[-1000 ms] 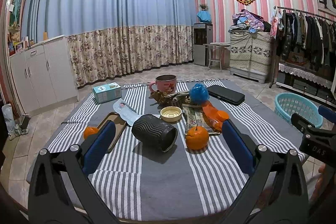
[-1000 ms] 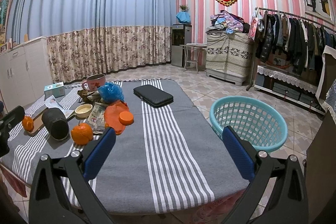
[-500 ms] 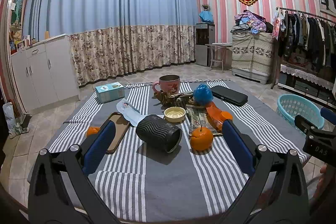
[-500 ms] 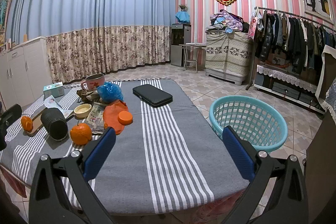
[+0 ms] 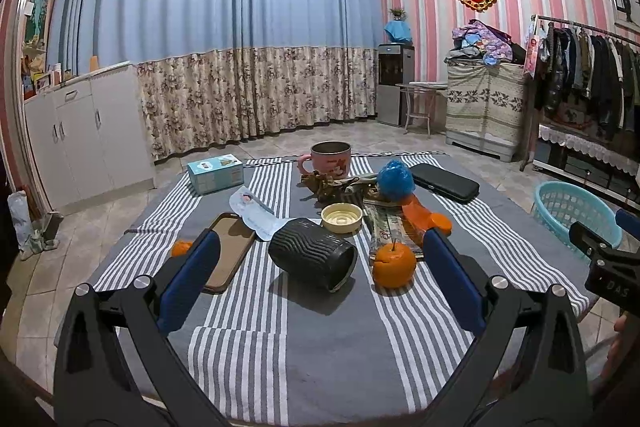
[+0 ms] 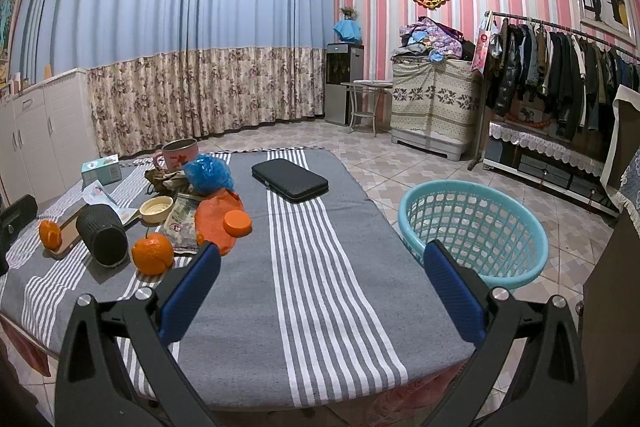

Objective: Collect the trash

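Trash lies mid-table: a crumpled blue plastic bag, an orange wrapper with a round cap, a printed packet and brown crumpled wrapping. A turquoise basket stands on the floor right of the table. My left gripper is open and empty above the near table edge, facing a black ribbed cup. My right gripper is open and empty over the table's near right part.
On the striped tablecloth are two oranges, a phone, a cream dish, a pink mug, a tissue box, a paper card and a black case. Clothes rack at right.
Both grippers have drawn back and risen slightly, so the table objects look a little farther away. Nothing on the table moved; both grippers stayed open.
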